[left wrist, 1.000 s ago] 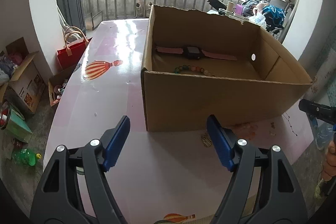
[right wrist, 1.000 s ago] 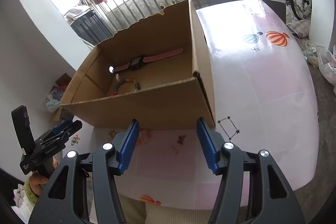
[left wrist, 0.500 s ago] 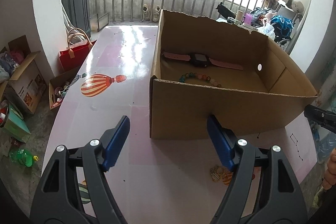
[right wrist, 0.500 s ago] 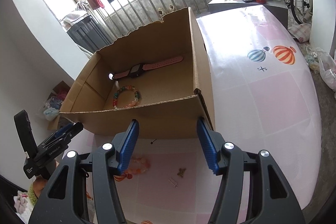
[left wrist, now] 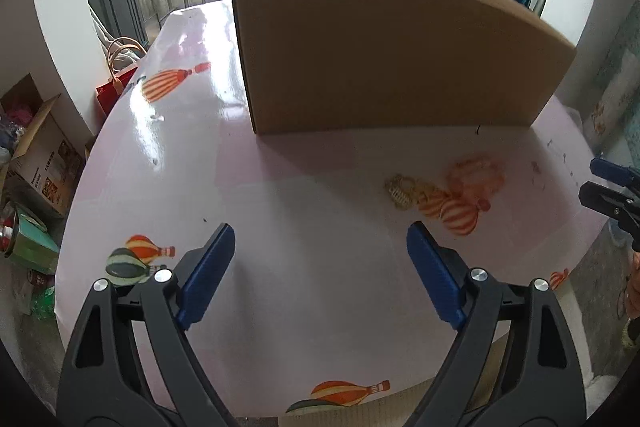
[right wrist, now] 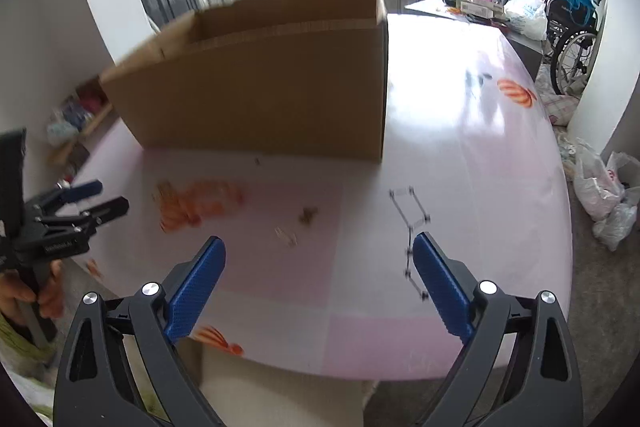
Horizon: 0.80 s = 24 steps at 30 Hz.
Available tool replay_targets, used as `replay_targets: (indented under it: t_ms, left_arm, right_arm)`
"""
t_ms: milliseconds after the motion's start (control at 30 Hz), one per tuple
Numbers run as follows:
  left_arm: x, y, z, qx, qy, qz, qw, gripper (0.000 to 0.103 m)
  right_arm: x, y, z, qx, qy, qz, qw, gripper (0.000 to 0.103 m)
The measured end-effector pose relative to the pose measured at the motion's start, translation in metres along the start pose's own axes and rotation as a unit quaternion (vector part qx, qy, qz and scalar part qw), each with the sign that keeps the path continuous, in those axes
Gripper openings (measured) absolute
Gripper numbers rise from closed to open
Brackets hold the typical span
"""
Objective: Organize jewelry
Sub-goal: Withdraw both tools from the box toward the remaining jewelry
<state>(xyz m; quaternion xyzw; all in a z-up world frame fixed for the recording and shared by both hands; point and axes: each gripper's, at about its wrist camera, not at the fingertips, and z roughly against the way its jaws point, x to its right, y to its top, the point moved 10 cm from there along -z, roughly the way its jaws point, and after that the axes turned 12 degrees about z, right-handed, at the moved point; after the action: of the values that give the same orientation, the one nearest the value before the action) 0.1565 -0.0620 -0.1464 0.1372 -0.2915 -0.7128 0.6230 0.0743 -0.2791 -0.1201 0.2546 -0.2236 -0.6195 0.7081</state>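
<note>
At the bottom of the left wrist view, the left hand-held gripper (left wrist: 320, 267) is hovering over the worktop (left wrist: 280, 327) with its ribbed blue pads spread wide and gripping nothing. Bare glossy pink surface printed with hot-air balloons is lying between and ahead of the pads. Right of centre, a small pale gold piece of jewelry (left wrist: 400, 191) is resting flat on the worktop, near an orange balloon print and apart from the box. Across the upper middle, the cardboard box (left wrist: 392, 59) is standing upright, its plain matte wall hiding the inside; an open strip of worktop is running along its left side toward the railing.

In the right wrist view, the right hand-held gripper (right wrist: 319, 269) is likewise gaping and unloaded near the rounded front edge. Two small blurred trinkets (right wrist: 288, 235) are lying ahead of it at centre frame, and a thin black chain (right wrist: 410, 227) is lying beside its right pad. Beyond, the box corner is standing at upper centre, with open worktop at right.
</note>
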Motion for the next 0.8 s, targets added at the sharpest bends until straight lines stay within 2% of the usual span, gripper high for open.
replay_targets:
  t_ms: [100, 200, 367, 800]
  left_arm:
    - [0.004, -0.004, -0.008, 0.008, 0.015, -0.021, 0.9996, 0.091]
    - [0.007, -0.003, -0.011, 0.008, 0.010, -0.020, 0.9997, 0.095]
    - [0.006, -0.001, -0.013, 0.012, 0.007, -0.023, 0.9996, 0.095]
    - [0.010, 0.001, -0.017, -0.023, 0.013, -0.026, 0.9993, 0.095]
  right_arm:
    - [-0.002, -0.008, -0.007, -0.011, -0.010, 0.005, 1.000, 0.092]
    - [-0.003, -0.013, -0.014, -0.027, -0.020, 0.012, 0.999, 0.095]
    - [0.005, -0.011, -0.023, -0.042, -0.046, 0.036, 0.997, 0.097]
    - [0.007, -0.006, -0.028, -0.055, -0.024, 0.048, 0.997, 0.097]
